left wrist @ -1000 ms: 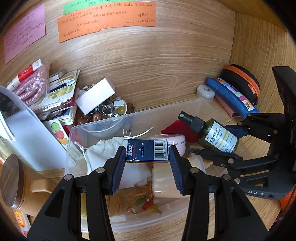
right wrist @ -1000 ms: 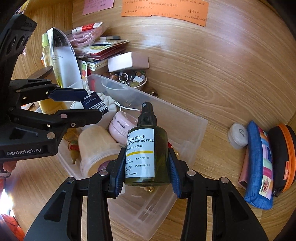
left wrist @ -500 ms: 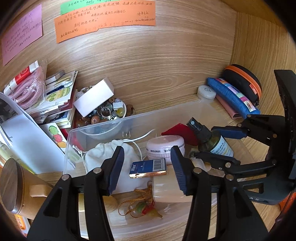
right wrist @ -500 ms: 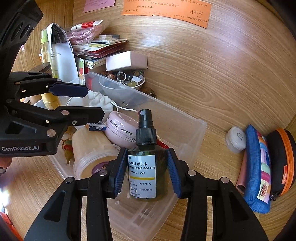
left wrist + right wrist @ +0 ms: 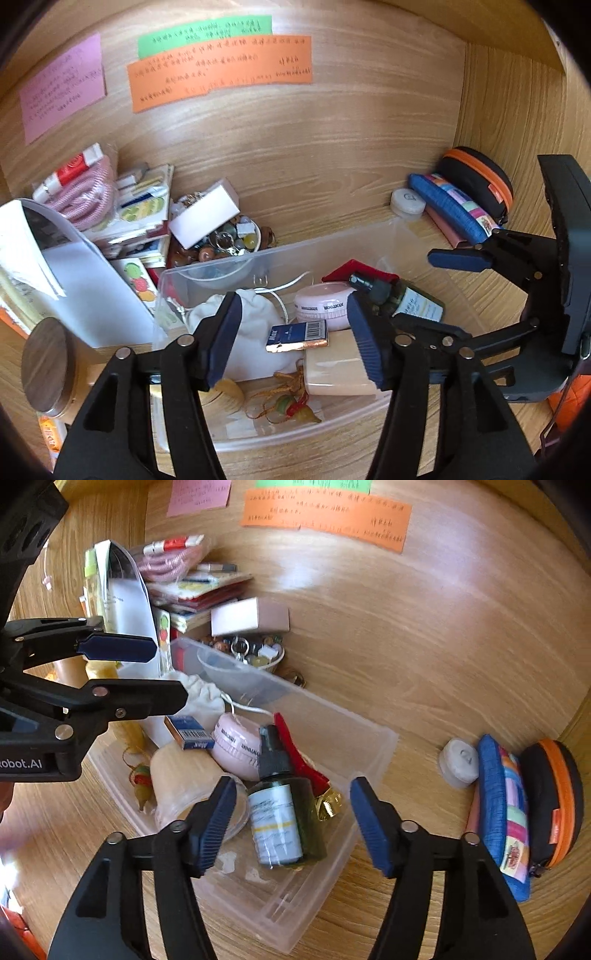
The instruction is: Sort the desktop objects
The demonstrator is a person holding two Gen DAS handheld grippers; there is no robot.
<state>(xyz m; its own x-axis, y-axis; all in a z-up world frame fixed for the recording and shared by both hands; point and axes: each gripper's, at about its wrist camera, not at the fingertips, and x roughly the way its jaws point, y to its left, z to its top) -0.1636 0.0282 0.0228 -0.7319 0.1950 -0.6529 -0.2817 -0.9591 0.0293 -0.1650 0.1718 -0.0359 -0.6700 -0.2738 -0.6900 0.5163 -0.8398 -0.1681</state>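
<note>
A clear plastic bin point(image 5: 236, 264) point(image 5: 373, 738) holds several small items. The blue staples box point(image 5: 297, 335) point(image 5: 190, 733) lies in it on a white pouch point(image 5: 255, 325) beside a pink round case point(image 5: 321, 306). The green spray bottle point(image 5: 280, 819) point(image 5: 410, 301) lies in the bin's right end, next to a red clip point(image 5: 299, 757). My left gripper point(image 5: 295, 339) point(image 5: 136, 672) is open and empty above the staples box. My right gripper point(image 5: 291, 823) point(image 5: 436, 291) is open and empty around the bottle, not gripping it.
A stack of booklets and a pink cable bag point(image 5: 88, 192) sit at the left back. A bowl of beads point(image 5: 229, 243) with a white box point(image 5: 205, 216) stands behind the bin. A white cap point(image 5: 458, 762), blue pouch point(image 5: 506, 812) and black-orange case point(image 5: 554, 797) lie at the right.
My left gripper opened and dropped the staples box into the bin. My right gripper lowered the spray bottle into the bin, opened and let it go.
</note>
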